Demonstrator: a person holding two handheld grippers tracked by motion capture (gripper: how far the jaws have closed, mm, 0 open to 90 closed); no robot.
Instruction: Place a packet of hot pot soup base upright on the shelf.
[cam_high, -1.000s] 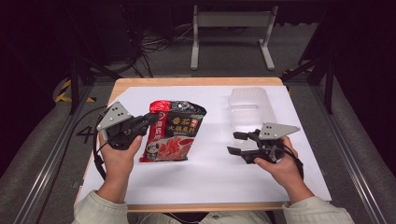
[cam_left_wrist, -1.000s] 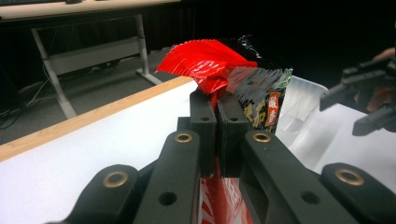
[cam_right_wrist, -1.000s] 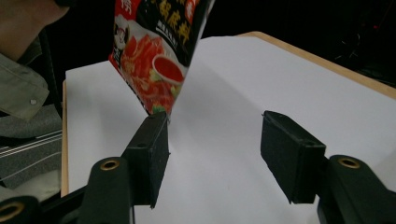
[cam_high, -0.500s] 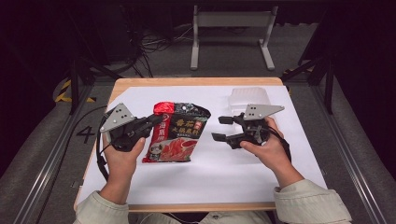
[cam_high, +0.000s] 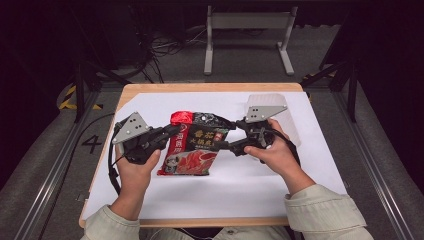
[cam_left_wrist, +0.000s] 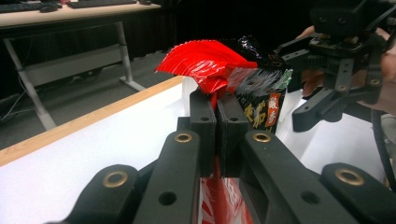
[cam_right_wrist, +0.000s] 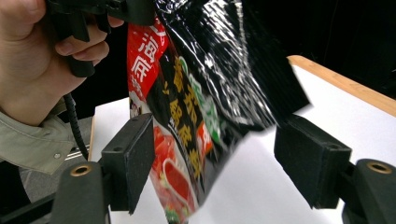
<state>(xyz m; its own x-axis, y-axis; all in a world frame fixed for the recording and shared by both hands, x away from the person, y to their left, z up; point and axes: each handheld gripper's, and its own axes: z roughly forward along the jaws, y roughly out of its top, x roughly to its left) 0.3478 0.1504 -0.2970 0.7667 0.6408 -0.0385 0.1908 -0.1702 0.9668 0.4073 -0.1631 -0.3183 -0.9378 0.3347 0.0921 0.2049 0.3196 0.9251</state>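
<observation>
The left gripper has its fingers pinched tight on the red crimped top edge of a glossy red-and-black hot-pot seasoning packet, which it holds above the white sheet near the middle of the worktop. The right gripper comes in from the packet's 3 o'clock side; its fingers have just been opening and now stand wide, the packet's free corner hanging between them with a gap on either side. At 1 o'clock from the packet, behind the right hand, lies a clear plastic container. The packet's film is crinkled and shiny, printed with Chinese characters; the fingers are blocky, matte black.
</observation>
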